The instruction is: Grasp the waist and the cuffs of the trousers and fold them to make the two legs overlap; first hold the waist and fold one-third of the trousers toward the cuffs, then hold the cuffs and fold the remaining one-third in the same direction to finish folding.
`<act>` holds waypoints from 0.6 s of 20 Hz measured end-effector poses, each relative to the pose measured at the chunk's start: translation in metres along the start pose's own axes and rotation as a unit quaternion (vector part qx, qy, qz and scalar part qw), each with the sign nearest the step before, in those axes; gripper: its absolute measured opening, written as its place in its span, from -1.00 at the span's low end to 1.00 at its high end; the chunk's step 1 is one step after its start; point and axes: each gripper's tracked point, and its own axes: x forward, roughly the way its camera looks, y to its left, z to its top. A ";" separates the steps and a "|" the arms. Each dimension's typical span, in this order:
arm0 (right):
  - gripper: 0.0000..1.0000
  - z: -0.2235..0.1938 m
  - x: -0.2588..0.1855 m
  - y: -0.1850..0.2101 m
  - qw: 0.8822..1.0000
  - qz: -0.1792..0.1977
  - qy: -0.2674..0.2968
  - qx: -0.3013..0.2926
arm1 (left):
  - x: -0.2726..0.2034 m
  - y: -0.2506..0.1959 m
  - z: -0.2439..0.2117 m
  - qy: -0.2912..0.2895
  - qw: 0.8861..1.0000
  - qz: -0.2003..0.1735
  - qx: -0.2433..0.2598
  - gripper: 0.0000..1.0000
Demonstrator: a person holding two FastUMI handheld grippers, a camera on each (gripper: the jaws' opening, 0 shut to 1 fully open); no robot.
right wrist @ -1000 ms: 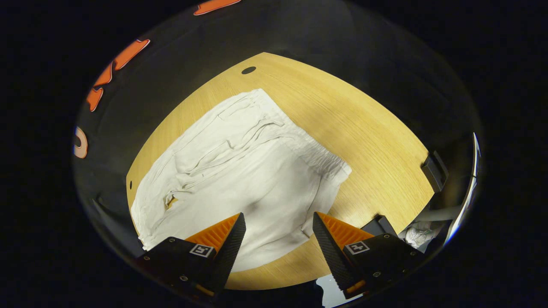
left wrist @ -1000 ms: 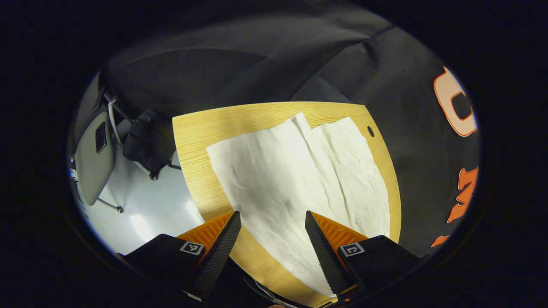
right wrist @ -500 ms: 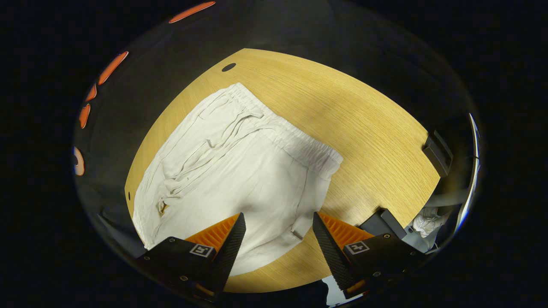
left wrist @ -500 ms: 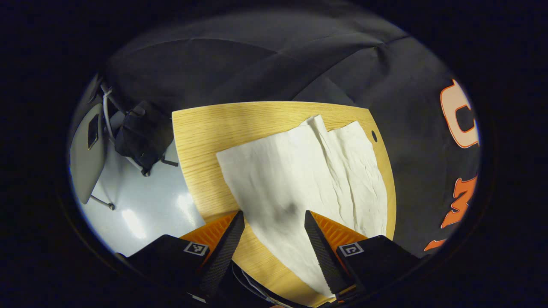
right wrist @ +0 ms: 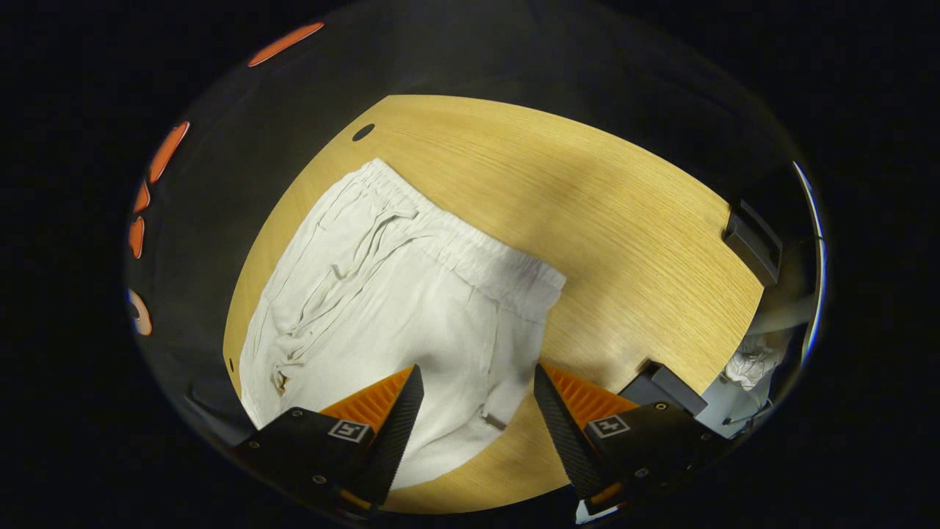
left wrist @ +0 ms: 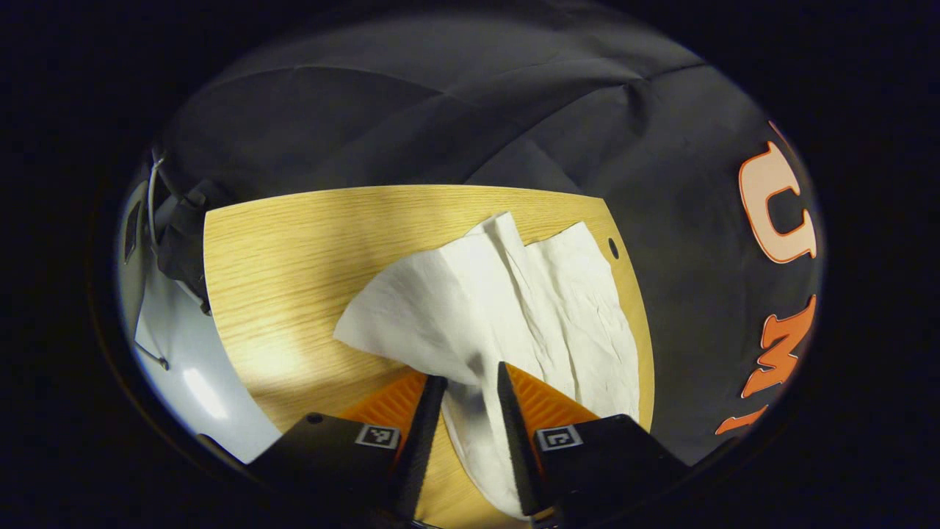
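Observation:
White trousers lie on a light wooden table, legs spread away from me in the left gripper view. My left gripper is shut on the near leg's edge, and the cloth rises in a peak between its fingers. In the right gripper view the same trousers show their elastic waistband and a drawstring. My right gripper hovers open just above the hip part below the waistband, with cloth beneath the gap and nothing pinched.
Black cloth walls close the table's far sides. A small hole marks the tabletop near the waist. Two dark brackets sit on the table's right edge. Pale floor lies off the left edge, and a crumpled white cloth lies on the floor.
My left gripper's fingers have closed on the near trouser leg and pulled its edge up and inward. The right gripper has shifted slightly over the hip and stayed open.

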 end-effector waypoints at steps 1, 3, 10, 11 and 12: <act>0.79 0.000 0.002 0.000 1.000 0.001 0.000 0.003 | 0.001 0.003 0.000 0.003 1.000 0.005 0.000 -0.06; 0.70 0.002 0.006 0.002 1.000 0.005 -0.003 0.005 | 0.003 0.007 0.001 0.000 1.000 0.013 -0.006 -0.60; -0.24 0.008 0.012 -0.015 0.997 -0.031 -0.032 0.060 | -0.002 -0.004 -0.008 0.007 1.000 0.005 0.005 -0.84; -0.58 0.008 0.014 -0.011 0.996 -0.020 -0.037 0.077 | -0.004 -0.008 -0.007 0.007 1.000 0.000 0.009 -0.88; -0.73 0.008 0.016 -0.008 0.995 -0.001 -0.039 0.095 | -0.005 -0.012 -0.006 0.007 1.000 -0.008 0.014 -0.84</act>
